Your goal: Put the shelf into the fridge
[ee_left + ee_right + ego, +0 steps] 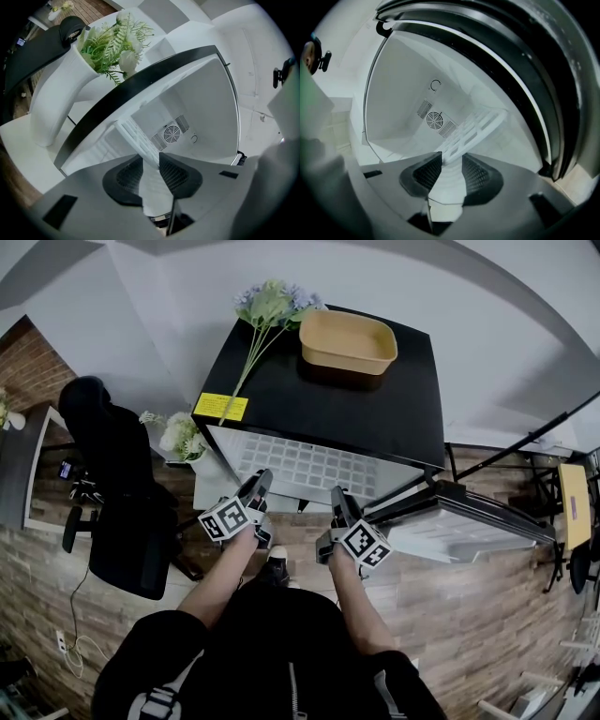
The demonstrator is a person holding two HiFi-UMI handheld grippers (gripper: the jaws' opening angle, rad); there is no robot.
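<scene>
Soft, even light fills all three views, with no hard shadows. The fridge interior glows pale white, faintly bluish in the right gripper view. Fisheye bending curves every edge, and black vignettes ring both gripper views, where the nearest foreground looks slightly soft.

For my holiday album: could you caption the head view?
Left gripper and right gripper hold a white shelf partway inside the open black fridge.
</scene>
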